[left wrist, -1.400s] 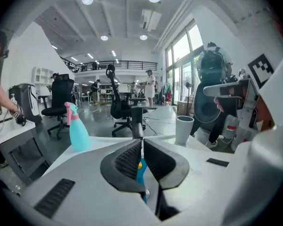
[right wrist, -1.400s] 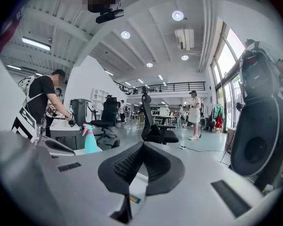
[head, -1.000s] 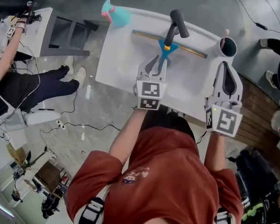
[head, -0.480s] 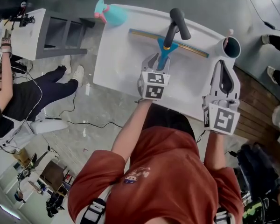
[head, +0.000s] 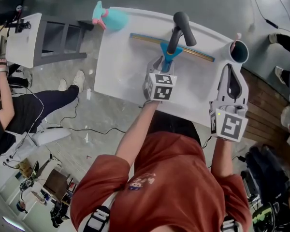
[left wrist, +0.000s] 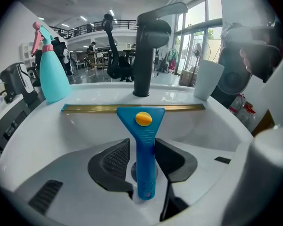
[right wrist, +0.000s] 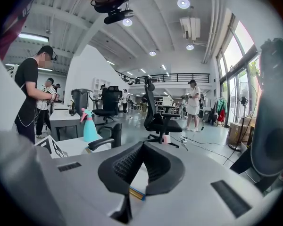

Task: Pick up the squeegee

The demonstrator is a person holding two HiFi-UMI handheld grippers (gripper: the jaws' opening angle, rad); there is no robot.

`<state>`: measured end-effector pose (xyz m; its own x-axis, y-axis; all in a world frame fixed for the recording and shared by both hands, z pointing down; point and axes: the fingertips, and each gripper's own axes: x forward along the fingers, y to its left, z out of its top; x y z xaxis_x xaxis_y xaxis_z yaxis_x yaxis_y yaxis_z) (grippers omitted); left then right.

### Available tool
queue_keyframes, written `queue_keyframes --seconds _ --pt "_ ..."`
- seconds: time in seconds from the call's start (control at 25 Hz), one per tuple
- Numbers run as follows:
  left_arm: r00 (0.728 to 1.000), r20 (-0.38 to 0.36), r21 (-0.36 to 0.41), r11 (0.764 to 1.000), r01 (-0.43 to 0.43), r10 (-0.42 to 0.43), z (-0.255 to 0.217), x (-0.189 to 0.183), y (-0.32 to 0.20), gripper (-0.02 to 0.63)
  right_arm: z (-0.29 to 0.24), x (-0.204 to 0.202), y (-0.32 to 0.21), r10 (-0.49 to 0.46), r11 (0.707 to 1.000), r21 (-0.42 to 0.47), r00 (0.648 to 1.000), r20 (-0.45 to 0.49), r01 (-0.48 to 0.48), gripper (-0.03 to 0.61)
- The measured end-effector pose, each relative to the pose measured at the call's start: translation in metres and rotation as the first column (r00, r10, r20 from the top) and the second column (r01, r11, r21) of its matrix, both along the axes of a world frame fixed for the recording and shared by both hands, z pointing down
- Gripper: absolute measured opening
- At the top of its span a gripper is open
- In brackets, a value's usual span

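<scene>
White basin in an open office bears a black faucet and teal spray bottle. The squeegee lies across it. Lower than before, the left gripper has just been opening and straddles its handle without gripping. The right gripper is closed, empty.

Between the black, just-opened jaws of my left gripper I see a blue squeegee with an orange button and gold blade. Beyond it is a black faucet; leftward, a teal spray bottle with a pink trigger.
</scene>
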<state>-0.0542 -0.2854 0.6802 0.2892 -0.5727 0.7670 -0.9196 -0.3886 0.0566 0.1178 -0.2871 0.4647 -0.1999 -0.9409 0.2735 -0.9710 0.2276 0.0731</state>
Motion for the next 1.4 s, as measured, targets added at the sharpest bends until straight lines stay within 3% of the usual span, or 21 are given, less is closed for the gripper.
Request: queue_keyframes --seconds 0.28,1.0,1.4 --pt "1.000 -0.005 0.002 1.000 0.012 -0.012 0.005 0.004 0.002 0.132 0.001 -0.002 0.001 0.002 1.000 0.002 1.000 -0.003 -0.002 0.008" --pt "0.997 -0.046 0.027 0.998 0.058 -0.056 -0.027 -0.006 0.023 0.129 -0.018 -0.003 0.027 -0.007 1.000 0.014 1.000 -0.001 0.007 0.008" --pt "0.999 -0.020 0.056 0.997 0.051 -0.050 -0.052 -0.006 0.052 0.127 -0.038 0.000 0.059 -0.025 0.999 0.044 1.000 0.001 0.025 0.008"
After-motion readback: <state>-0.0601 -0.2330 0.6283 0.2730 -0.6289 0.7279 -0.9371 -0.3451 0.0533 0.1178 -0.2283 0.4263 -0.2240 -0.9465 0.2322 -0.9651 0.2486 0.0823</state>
